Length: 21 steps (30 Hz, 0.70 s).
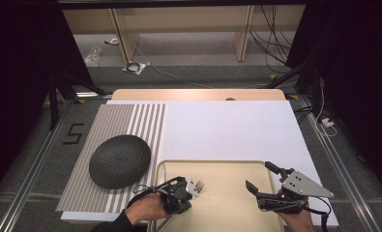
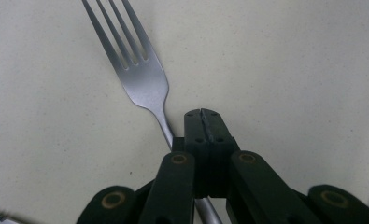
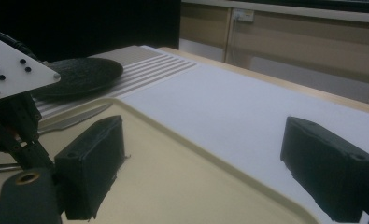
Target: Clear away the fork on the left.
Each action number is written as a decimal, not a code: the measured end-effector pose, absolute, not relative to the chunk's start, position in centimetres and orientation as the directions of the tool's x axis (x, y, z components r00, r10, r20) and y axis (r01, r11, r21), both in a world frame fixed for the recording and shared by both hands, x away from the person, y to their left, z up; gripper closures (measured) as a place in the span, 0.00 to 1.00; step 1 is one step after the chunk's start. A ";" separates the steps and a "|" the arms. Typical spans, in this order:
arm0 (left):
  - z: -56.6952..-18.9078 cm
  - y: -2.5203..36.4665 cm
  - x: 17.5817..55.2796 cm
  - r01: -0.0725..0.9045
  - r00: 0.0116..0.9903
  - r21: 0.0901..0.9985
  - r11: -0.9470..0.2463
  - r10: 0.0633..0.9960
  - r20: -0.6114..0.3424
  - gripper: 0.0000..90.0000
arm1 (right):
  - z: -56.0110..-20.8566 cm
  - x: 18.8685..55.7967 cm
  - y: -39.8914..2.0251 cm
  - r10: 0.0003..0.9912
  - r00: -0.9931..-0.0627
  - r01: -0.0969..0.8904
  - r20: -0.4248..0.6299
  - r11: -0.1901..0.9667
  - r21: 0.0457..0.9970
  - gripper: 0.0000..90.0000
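A dark, round plate lay upside down on the grey striped placemat at the table's left, well apart from everything else. The white sheet covered the middle and right of the table, with bare wood showing along the far edge. Beyond, on the grey floor, cables trailed down and a coiled lead sat on a square of paper.

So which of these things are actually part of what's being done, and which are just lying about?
In use:
- shiny metal fork, clamped in the left gripper
- cream plastic tray beneath it
- right gripper, jaws open over the tray

Lying about:
- dark round plate
- grey striped placemat
- metal knife
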<state>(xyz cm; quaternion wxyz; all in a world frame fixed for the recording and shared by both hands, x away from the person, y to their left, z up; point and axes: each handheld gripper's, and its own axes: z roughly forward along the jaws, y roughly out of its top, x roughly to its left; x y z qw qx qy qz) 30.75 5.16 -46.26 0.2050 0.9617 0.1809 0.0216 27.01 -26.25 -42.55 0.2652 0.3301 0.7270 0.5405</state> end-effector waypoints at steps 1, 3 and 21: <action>-46.3 5.2 30.8 0.342 0.932 0.403 -0.849 0.360 -0.034 0.99 | -42.5 27.0 -26.3 0.767 -0.641 0.193 -0.029 0.198 0.961 0.16; -46.3 5.4 30.9 0.347 0.931 0.402 -0.848 0.364 -0.035 0.99 | -42.5 27.0 -26.3 0.767 -0.641 0.193 -0.029 0.197 0.961 0.16; -46.3 7.2 32.1 0.403 0.905 0.396 -0.825 0.423 -0.041 0.99 | -42.5 27.0 -26.3 0.766 -0.643 0.197 -0.026 0.198 0.960 0.16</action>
